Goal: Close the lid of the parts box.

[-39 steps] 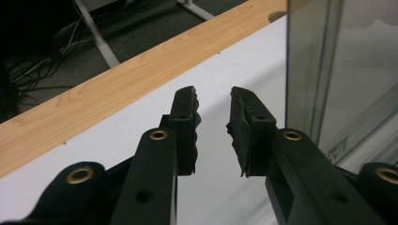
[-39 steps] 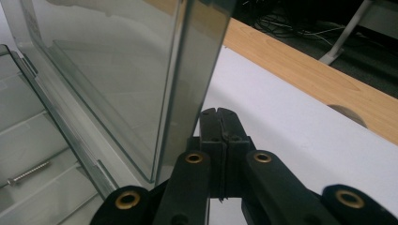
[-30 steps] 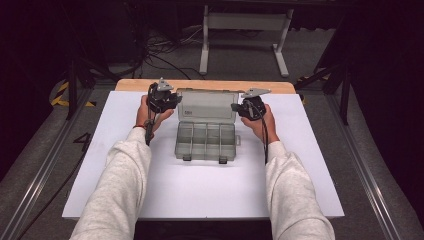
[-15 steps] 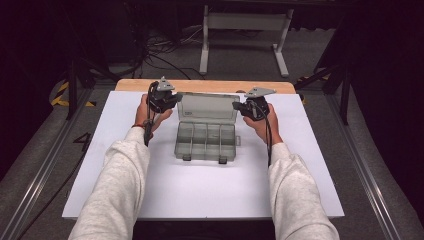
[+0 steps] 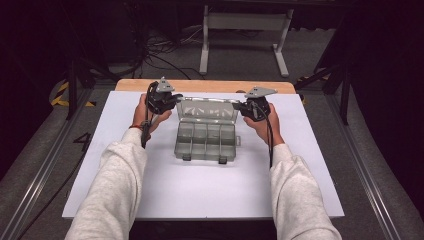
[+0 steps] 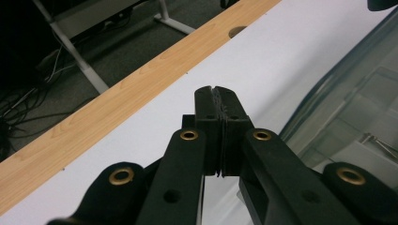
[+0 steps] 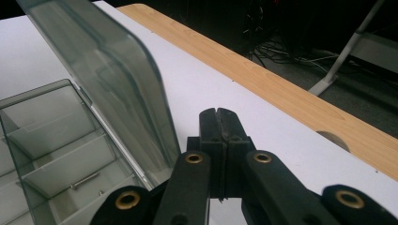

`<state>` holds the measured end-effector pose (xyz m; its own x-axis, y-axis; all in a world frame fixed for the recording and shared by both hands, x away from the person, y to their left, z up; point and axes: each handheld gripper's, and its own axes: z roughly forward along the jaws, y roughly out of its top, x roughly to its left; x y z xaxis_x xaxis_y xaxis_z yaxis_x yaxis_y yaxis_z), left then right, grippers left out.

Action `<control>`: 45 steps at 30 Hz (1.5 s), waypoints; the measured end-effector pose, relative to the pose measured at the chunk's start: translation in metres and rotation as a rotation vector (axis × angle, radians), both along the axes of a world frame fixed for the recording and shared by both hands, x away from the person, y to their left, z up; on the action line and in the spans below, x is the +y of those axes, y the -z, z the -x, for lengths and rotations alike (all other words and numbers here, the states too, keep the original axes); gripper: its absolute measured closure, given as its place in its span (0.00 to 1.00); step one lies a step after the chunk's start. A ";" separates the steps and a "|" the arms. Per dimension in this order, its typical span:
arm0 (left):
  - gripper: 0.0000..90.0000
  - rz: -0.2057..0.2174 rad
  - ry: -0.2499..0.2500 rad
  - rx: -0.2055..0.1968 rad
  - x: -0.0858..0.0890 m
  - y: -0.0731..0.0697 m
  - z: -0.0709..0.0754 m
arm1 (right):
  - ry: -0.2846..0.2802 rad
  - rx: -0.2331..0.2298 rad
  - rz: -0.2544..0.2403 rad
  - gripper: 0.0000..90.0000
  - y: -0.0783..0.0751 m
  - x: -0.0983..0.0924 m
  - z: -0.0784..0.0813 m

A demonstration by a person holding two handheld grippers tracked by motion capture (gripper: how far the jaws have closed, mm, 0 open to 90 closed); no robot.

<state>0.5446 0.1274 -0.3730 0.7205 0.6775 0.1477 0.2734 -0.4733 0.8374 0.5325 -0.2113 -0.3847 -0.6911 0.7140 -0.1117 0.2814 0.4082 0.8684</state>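
Left tool (image 5: 176, 100) jaws pressed together, nothing between them, just beside the left edge of the raised lid (image 5: 206, 109). Clear compartment box (image 5: 205, 141) sits mid-tabletop (image 5: 200, 190) on the white sheet, lid standing open, small screw (image 7: 85, 180) in one compartment. Right tool (image 5: 240, 106) jaws together, empty, just beside the lid's right edge

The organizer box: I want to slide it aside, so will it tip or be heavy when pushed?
The box is probably light: thin clear plastic, compartments nearly empty. Its raised lid may swing or flop. The wide flat base likely slides on the white sheet without tipping.
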 end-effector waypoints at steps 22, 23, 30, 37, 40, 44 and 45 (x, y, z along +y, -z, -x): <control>0.99 -0.004 0.080 -0.025 0.006 -0.003 0.019 | -0.025 -0.010 -0.007 1.00 -0.006 0.002 0.018; 0.99 -0.004 0.080 -0.025 0.006 -0.003 0.019 | -0.026 -0.012 -0.007 1.00 -0.006 0.001 0.019; 0.98 0.001 0.080 -0.031 0.006 -0.003 0.023 | -0.032 -0.016 -0.015 1.00 -0.009 -0.002 0.022; 0.98 0.009 0.085 -0.048 0.007 -0.003 0.026 | -0.046 -0.031 0.020 1.00 -0.014 0.000 0.028; 0.98 0.007 0.091 -0.055 0.007 -0.005 0.028 | -0.056 -0.032 0.030 1.00 -0.015 -0.001 0.030; 0.98 -0.009 0.093 -0.057 0.006 -0.006 0.031 | -0.064 -0.030 0.027 1.00 -0.016 -0.001 0.033; 0.99 -0.009 0.095 -0.057 0.006 -0.006 0.032 | -0.066 -0.029 0.027 1.00 -0.016 -0.001 0.033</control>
